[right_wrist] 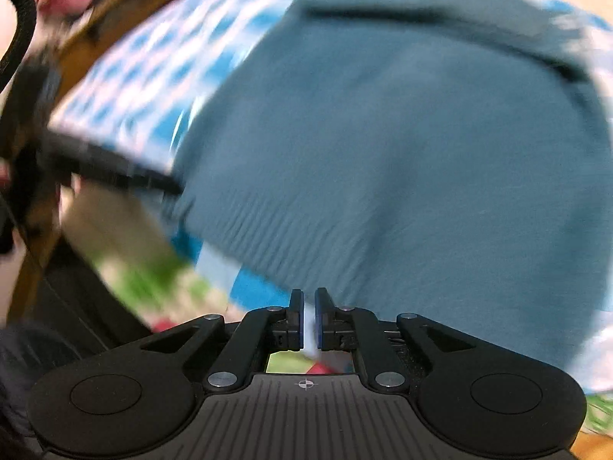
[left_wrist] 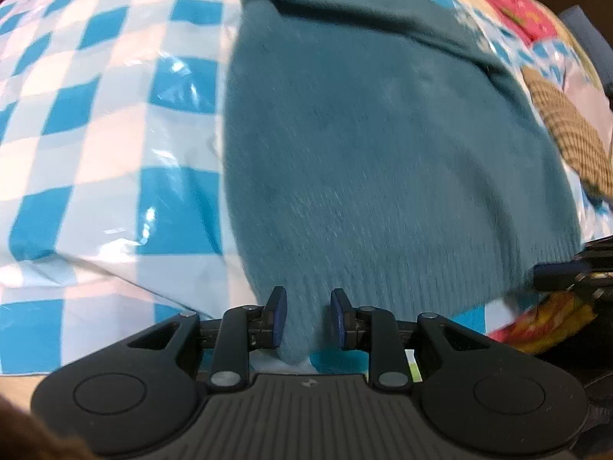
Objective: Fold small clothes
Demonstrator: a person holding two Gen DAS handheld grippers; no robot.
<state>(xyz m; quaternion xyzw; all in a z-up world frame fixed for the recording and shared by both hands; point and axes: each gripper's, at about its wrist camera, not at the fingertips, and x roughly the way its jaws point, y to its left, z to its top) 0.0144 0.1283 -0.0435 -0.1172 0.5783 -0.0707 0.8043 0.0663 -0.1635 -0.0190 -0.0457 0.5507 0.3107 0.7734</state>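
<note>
Jaws of the left gripper [left_wrist: 305, 316] clamp a pinched-up ridge of the teal ribbed-knit sweater [left_wrist: 383, 161] at its hem, while the right gripper [right_wrist: 309, 320] has its 2 blue pads a sliver apart with no cloth visibly between them. That fuzzy sweater lies spread flat on a glossy blue-and-white checked plastic tablecloth [left_wrist: 95, 115], its ribbed hem nearest both grippers. Beside it sits a tan coarse-knit garment [left_wrist: 567, 130].
</note>
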